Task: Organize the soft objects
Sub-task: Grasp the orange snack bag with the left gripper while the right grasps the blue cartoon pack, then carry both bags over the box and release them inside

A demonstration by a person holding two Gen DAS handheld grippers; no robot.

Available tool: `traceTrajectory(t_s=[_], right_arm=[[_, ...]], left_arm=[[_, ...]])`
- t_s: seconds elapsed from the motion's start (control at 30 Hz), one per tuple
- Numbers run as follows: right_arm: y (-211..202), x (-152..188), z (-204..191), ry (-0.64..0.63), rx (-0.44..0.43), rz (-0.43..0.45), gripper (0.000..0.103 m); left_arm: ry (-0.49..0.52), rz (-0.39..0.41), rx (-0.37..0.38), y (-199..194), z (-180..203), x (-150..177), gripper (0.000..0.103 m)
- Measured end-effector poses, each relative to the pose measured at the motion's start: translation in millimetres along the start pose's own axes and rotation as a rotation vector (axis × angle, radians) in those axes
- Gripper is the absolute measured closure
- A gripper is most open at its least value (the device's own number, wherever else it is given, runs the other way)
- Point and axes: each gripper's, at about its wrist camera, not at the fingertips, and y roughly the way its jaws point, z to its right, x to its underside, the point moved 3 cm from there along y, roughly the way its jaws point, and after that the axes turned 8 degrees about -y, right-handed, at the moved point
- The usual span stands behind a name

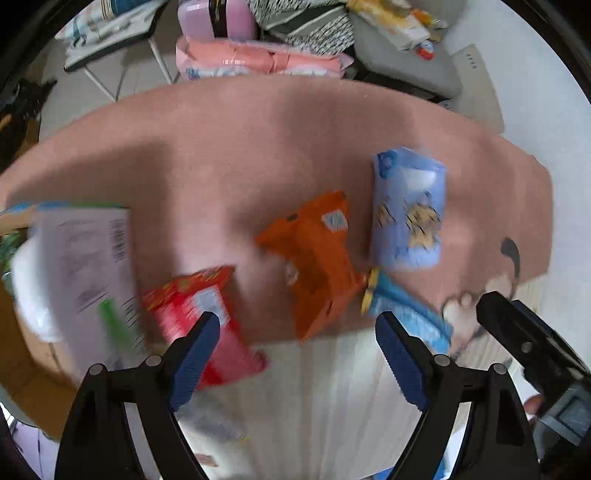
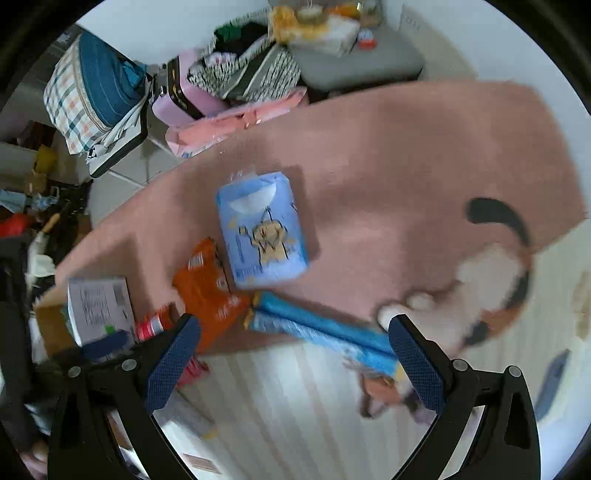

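Observation:
Several soft packs lie on a pink rug (image 1: 258,147) (image 2: 406,155). A light blue tissue pack (image 1: 408,210) (image 2: 264,229) sits farthest out, an orange pack (image 1: 314,258) (image 2: 210,284) lies beside it, and a red pack (image 1: 199,314) (image 2: 155,325) lies at the rug's near edge. A long blue pack (image 1: 410,317) (image 2: 325,328) also lies along that edge. My left gripper (image 1: 297,362) hangs open above the rug's near edge, its left fingertip over the red pack. My right gripper (image 2: 293,365) is open too, with nothing between its fingers. The picture is blurred.
A white box with printed labels (image 1: 85,266) (image 2: 99,306) lies at the left over a cardboard carton. Beyond the rug stand a pink wrapped bundle (image 1: 258,61) (image 2: 229,125), a pink case (image 1: 216,18), a checked bag (image 2: 92,88) and a grey seat (image 2: 354,62) with clutter. Pale striped bedding (image 1: 332,406) lies under the grippers.

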Motion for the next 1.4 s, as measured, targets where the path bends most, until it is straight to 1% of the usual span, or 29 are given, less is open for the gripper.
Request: traceTrajectory(t_s=[0.03,0.1,0.13,0.17,0.23,0.37,0.47,0.6,0.63,0.67,0.7,0.73,0.77,0.8,0.83,0.87,0.93,1.03,1.17,1.23,1.27,1.3,1.33,1.4], right_arm=[[8,-6,2,0.011,-0.015,-0.012,0.000],[23,-20,4,0.023,-0.018,-0.036,0.000],[30,-27,3,0.022,-0.016,-0.048,0.000],[37,-33,3,0.020,-0.017,-0.060,0.000],[50,-44,0,0.015,-0.022,-0.083,0.000],[73,-59,-9,-0.002,-0.004,-0.112,0.000],[90,-65,-19,-0.028,0.001,-0.147,0.000],[110,-71,-27,-0.042,0.059,-0.182,0.005],[113,-71,-27,-0.043,0.068,-0.189,0.008],[118,-71,-27,-0.042,0.088,-0.203,0.014],[122,-70,-26,-0.042,0.103,-0.214,0.015],[121,-71,-26,-0.048,0.117,-0.204,0.026],[120,-71,-26,-0.055,0.151,-0.197,0.043],[119,-73,-27,-0.065,0.190,-0.188,0.050],[116,-73,-28,-0.072,0.202,-0.172,0.056],[114,-73,-27,-0.063,0.190,-0.167,0.062],[107,-70,-27,-0.061,0.189,-0.155,0.063],[86,-62,-33,-0.086,0.190,-0.113,0.063],[44,-38,-48,-0.112,0.127,-0.056,0.063],[18,-15,-69,-0.142,0.093,-0.017,0.063],[8,-9,-75,-0.154,0.086,-0.007,0.063],[-3,5,-88,-0.168,0.072,0.006,0.063],[-13,20,-98,-0.176,0.051,0.015,0.063],[-27,50,-123,-0.194,0.008,0.019,0.063]], left_arm=[[-0.011,-0.012,0.000,9,2,-6,0.018],[-0.026,-0.033,-0.017,27,5,-16,0.024],[-0.027,-0.040,-0.025,34,6,-19,0.036],[-0.027,-0.044,-0.038,40,5,-22,0.044],[-0.023,-0.037,-0.057,45,3,-25,0.051],[-0.037,-0.002,-0.083,45,-8,-26,0.053],[-0.018,0.002,-0.097,44,-9,-24,0.053],[-0.012,0.000,-0.101,41,-12,-25,0.053],[-0.005,0.003,-0.107,40,-12,-24,0.054],[0.001,0.013,-0.117,40,-11,-24,0.062],[0.005,0.023,-0.123,38,-7,-32,0.064],[0.007,0.031,-0.125,37,-7,-32,0.065],[0.005,0.041,-0.131,34,-9,-32,0.068],[0.007,0.052,-0.140,32,-10,-31,0.069],[0.012,0.063,-0.148,29,-10,-31,0.070],[0.022,0.077,-0.150,24,-11,-28,0.070],[0.043,0.097,-0.143,12,-11,-22,0.070],[0.079,0.152,-0.116,-17,-10,-9,0.070],[0.123,0.234,-0.055,-73,-22,20,0.070],[0.134,0.266,-0.029,-96,-39,35,0.070],[0.142,0.291,-0.012,-114,-53,48,0.070],[0.143,0.304,-0.007,-122,-63,53,0.070],[0.150,0.324,-0.003,-137,-80,67,0.070],[0.150,0.350,-0.018,-155,-110,79,0.070]])
